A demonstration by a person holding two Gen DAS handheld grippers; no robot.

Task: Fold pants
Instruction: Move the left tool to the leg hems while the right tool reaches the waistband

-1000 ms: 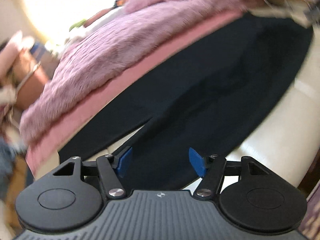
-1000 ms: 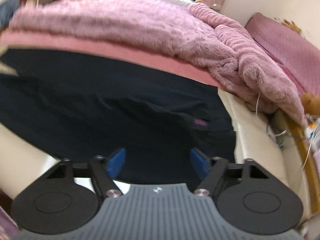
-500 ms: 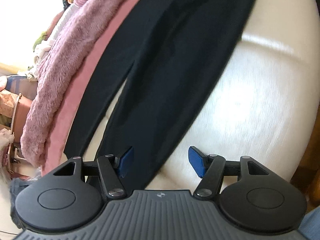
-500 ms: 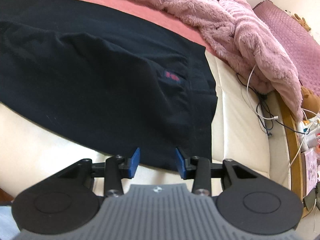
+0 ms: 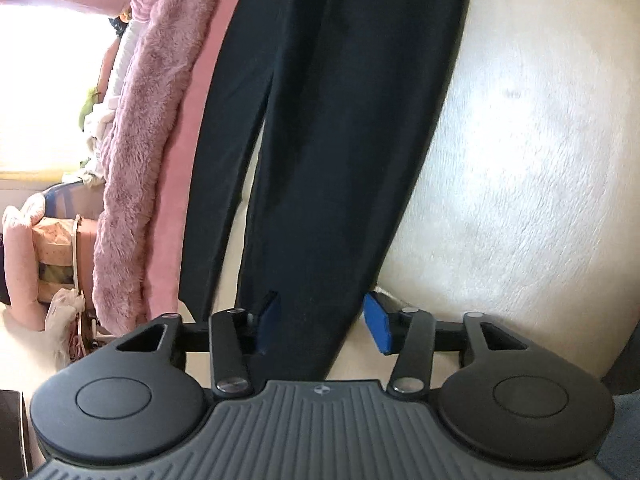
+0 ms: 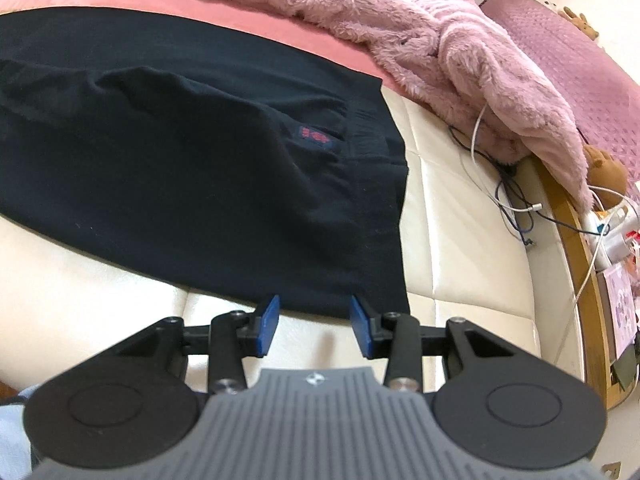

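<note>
Folding these black pants (image 5: 344,120) needs care, the cloth looks soft and limp; your left gripper (image 5: 322,320) and right gripper (image 6: 313,325) are both spread; pinch the near leg hem (image 5: 304,344) and waistband corner (image 6: 376,288).

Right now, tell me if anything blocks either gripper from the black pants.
Nothing visible does. The left gripper has its open jaws around a leg end of the black pants; the right gripper is open at the waistband corner.

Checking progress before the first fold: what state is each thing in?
pants: spread flat, unfolded, legs apart
left gripper: open, straddling a leg hem
right gripper: open, at the waistband corner
fuzzy blanket: bunched up beside the pants
cables: loose, tangled
</note>
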